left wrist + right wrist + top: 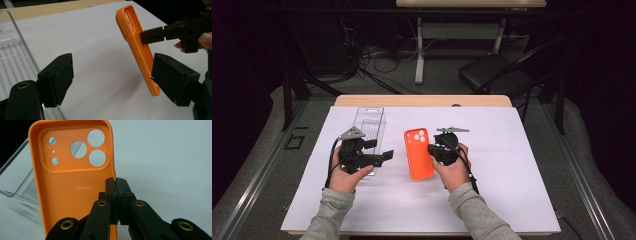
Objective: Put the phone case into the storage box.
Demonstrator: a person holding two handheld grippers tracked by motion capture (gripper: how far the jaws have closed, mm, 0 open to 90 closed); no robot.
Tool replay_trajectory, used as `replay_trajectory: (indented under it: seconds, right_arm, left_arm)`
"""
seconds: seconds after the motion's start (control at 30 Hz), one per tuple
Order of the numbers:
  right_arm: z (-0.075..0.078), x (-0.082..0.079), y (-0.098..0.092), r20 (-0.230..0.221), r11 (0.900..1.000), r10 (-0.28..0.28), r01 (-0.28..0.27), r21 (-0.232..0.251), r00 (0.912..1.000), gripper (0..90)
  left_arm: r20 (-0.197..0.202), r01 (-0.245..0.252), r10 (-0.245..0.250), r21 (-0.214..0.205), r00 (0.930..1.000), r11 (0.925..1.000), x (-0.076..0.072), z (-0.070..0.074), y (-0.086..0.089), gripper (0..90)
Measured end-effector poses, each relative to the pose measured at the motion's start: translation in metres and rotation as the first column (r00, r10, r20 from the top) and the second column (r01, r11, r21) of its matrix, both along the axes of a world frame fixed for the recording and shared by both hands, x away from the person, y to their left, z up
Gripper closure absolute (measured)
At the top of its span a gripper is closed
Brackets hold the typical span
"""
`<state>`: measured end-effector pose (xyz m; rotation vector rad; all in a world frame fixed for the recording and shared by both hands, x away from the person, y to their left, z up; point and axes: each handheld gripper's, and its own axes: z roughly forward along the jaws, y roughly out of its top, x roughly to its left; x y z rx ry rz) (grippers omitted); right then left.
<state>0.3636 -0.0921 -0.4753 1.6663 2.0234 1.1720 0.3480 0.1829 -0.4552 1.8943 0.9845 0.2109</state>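
Just one orange case (418,153) — two grippers.

The left gripper (112,82) has its jaws spread wide above the white-covered bench (95,50), nothing between them. Beyond, the right gripper (152,36) pinches one long edge of an orange phone case (135,47) (camera cutouts uppermost), tilted off the bench. A clear plastic tray (15,60) lies at left.
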Motion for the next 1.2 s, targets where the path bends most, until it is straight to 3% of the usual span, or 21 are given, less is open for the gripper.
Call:
replay_trajectory:
  seconds: [0.2,0.37,0.6,0.97,1.2]
  right_arm:
    - [0.0,0.0,0.0,0.047,1.0,0.002,-0.002,0.002,0.9989,89.1]
    - [0.001,0.0,0.0,0.064,0.9999,0.004,-0.005,0.015,0.9979,89.1]
    - [0.002,-0.001,0.002,0.084,0.9995,0.01,-0.012,0.028,0.9964,89.1]
    - [0.002,-0.001,0.001,0.093,0.9997,0.004,-0.006,0.025,0.9957,89.1]
    - [0.004,-0.002,0.0,0.092,0.9996,0.0,-0.002,0.028,0.9957,89.1]
  left_arm:
    - [0.003,-0.014,0.014,-0.01,0.9999,0.9999,0.001,-0.002,-0.004,18.9]
    - [-0.011,-0.026,0.025,-0.052,0.9996,0.9983,0.003,-0.001,-0.008,21.6]
    - [-0.039,-0.006,0.002,-0.098,0.9992,0.9952,0.004,0.001,-0.016,26.7]
    - [-0.056,0.008,-0.012,-0.069,0.9983,0.9975,0.008,0.003,-0.037,33.2]
    - [-0.069,0.003,-0.009,-0.082,0.9976,0.9967,0.011,0.001,-0.045,36.0]
